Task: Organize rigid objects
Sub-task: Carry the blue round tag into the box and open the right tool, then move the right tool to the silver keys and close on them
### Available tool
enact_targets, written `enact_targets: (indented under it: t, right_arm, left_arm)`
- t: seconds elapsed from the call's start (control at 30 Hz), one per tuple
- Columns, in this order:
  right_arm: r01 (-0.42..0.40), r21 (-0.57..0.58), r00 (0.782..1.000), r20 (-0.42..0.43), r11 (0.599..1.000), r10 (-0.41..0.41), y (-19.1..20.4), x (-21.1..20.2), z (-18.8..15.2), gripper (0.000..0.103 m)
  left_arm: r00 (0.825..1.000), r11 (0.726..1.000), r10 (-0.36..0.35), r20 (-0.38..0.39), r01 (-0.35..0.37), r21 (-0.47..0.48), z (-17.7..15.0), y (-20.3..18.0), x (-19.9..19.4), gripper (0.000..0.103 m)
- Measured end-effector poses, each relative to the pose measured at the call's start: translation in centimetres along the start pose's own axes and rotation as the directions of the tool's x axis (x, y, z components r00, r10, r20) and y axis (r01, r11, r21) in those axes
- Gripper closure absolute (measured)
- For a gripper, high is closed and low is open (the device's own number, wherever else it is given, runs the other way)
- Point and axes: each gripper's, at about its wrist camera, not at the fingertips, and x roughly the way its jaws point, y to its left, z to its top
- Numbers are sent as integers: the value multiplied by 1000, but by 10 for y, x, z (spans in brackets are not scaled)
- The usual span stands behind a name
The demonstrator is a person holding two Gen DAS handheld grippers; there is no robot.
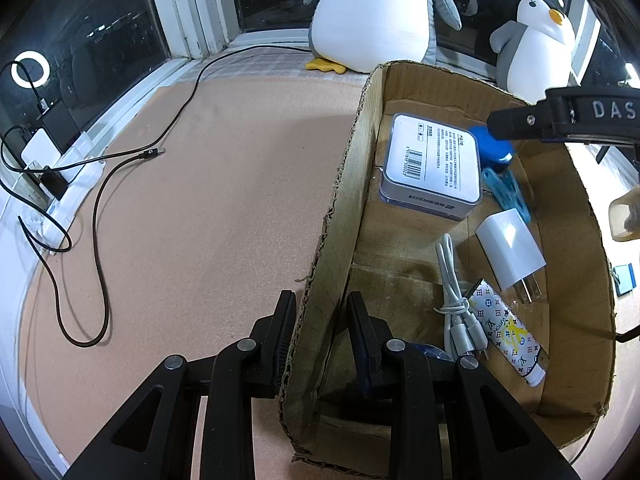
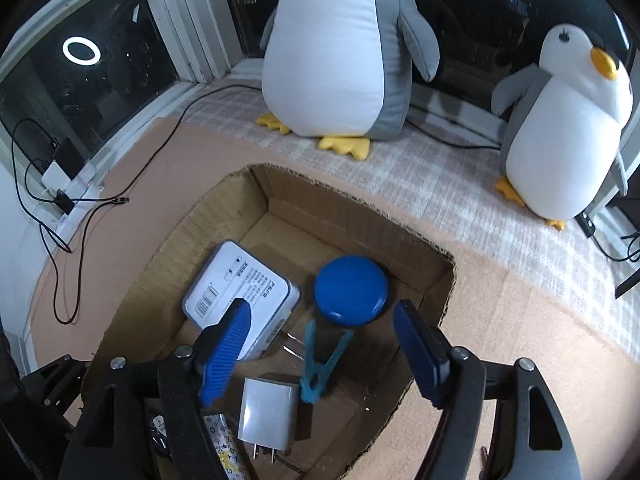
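Observation:
An open cardboard box (image 1: 576, 280) stands on the pinkish mat. Inside lie a white barcoded case (image 1: 434, 164), a blue round disc (image 2: 351, 290), a teal clothes peg (image 2: 320, 360), a white charger plug (image 1: 510, 252), a bundled white cable (image 1: 456, 308) and a patterned tube (image 1: 508, 332). My left gripper (image 1: 322, 332) straddles the box's left wall, one finger outside and one inside, closed on the cardboard. My right gripper (image 2: 322, 305) hovers over the box's far end, open, blue pads (image 2: 228, 348) apart, with the disc and peg below the gap and nothing held.
Two plush penguins, a large one (image 2: 332, 52) and a small one (image 2: 568, 128), sit on the checked cloth behind the box. A black cable (image 1: 100, 200) loops across the mat to a power strip (image 1: 60, 196) by the window on the left.

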Motion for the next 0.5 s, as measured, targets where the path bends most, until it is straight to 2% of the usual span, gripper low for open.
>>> enact_targets:
  t: [0.5]
  right_arm:
    - [-16, 14, 999, 28, 1000, 16, -15, -35, -15, 33]
  left_arm:
    - [1000, 1000, 5, 0, -5, 6, 1, 0, 0, 75]
